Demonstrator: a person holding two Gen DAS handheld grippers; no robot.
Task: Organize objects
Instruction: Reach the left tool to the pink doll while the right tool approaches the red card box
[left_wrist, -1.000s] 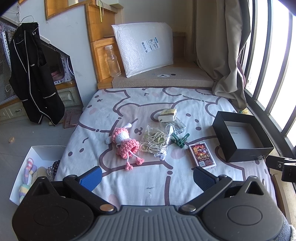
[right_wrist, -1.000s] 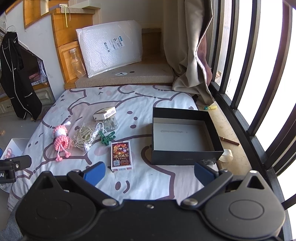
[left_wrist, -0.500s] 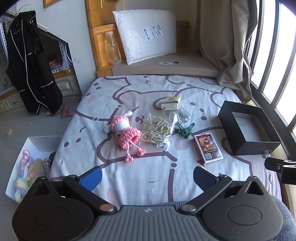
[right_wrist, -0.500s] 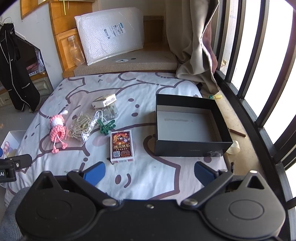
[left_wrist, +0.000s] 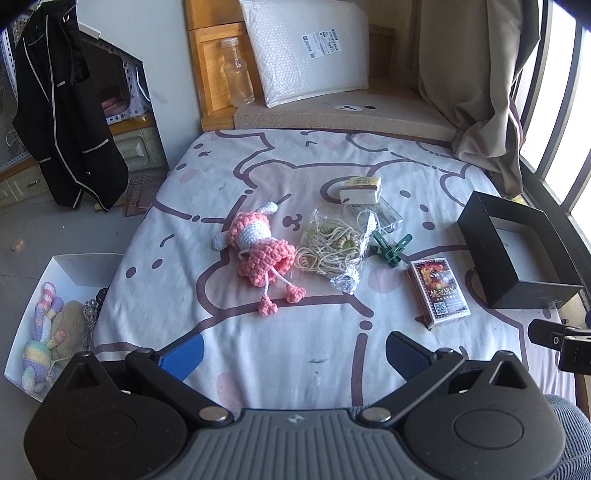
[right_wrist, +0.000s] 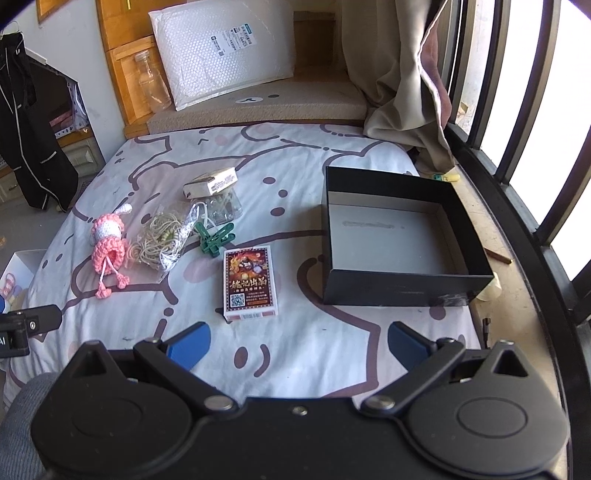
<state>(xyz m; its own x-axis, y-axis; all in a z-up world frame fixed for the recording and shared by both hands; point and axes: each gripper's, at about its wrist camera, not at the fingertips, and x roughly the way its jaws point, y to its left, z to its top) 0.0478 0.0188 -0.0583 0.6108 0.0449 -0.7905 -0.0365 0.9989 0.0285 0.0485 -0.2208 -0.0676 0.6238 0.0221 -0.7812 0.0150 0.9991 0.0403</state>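
left hand-held gripper (left_wrist: 293, 352) released | right hand-held gripper (right_wrist: 299, 341) released | card box (right_wrist: 250, 283) beside black box (right_wrist: 402, 288)

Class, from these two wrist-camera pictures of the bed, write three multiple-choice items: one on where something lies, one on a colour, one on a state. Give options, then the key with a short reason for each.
1. Where does the card box lie?
A. inside the black box
B. on the bedsheet, left of the black box
C. on the floor

2. What colour is the clothes peg?
A. green
B. red
C. yellow

3. What state is the black box in?
A. closed with a lid
B. open and full of toys
C. open and empty

Key:
1 B: the card box rests flat on the bedsheet, apart from the black box's left wall.
2 A: the peg beside the bag of string is plainly green.
3 C: no lid is on it and its grey floor shows bare.

Both the left gripper and the right gripper hang open, holding nothing.
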